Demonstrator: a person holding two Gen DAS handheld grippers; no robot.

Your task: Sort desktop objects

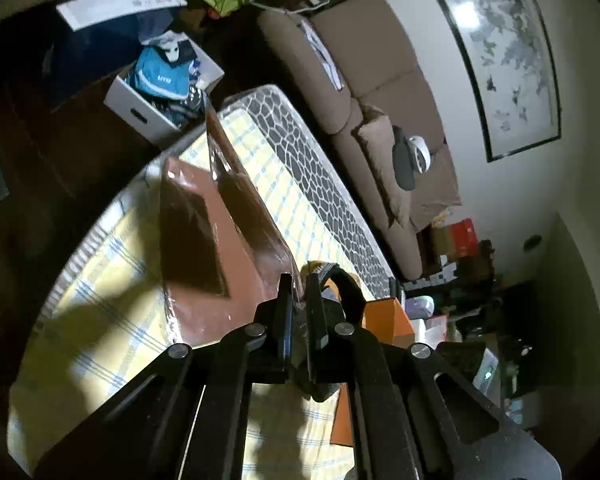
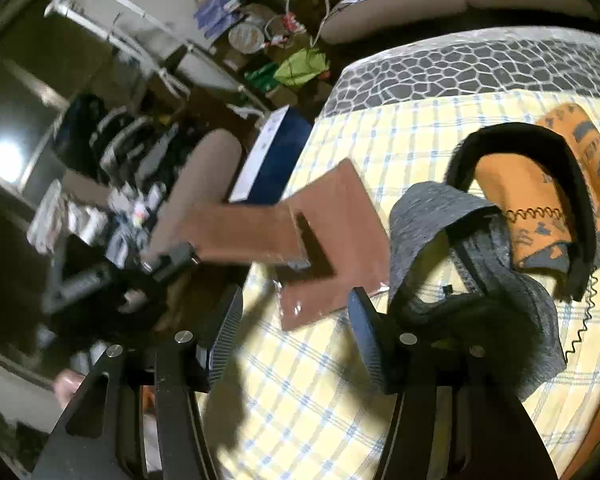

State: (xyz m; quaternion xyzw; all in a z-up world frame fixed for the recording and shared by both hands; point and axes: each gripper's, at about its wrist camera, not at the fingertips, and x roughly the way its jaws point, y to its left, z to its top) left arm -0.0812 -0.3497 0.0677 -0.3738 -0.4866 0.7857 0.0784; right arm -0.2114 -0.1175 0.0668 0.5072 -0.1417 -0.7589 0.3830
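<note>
My left gripper [image 1: 299, 284] is shut on the near edge of a thin brown packet [image 1: 252, 208] in clear plastic wrap, holding it lifted and tilted above the table. A second brown packet [image 1: 204, 312] lies flat beneath it on the yellow checked tablecloth [image 1: 100, 280]. The right wrist view shows the left gripper [image 2: 172, 260] at the left, gripping the raised packet [image 2: 240, 232] over the flat packet [image 2: 340, 240]. My right gripper [image 2: 294, 332] stands open over the cloth, with nothing between its fingers, just short of the flat packet's near corner.
A grey hat [image 2: 432, 216], a black curved band [image 2: 540, 136], an orange patterned cloth [image 2: 532, 200] and a coiled cord [image 2: 580, 328] lie right of the packets. An orange box [image 1: 388, 316] sits nearby. Off the table are a white box [image 1: 140, 108] of clothes, a blue box [image 2: 276, 152] and a sofa [image 1: 380, 60].
</note>
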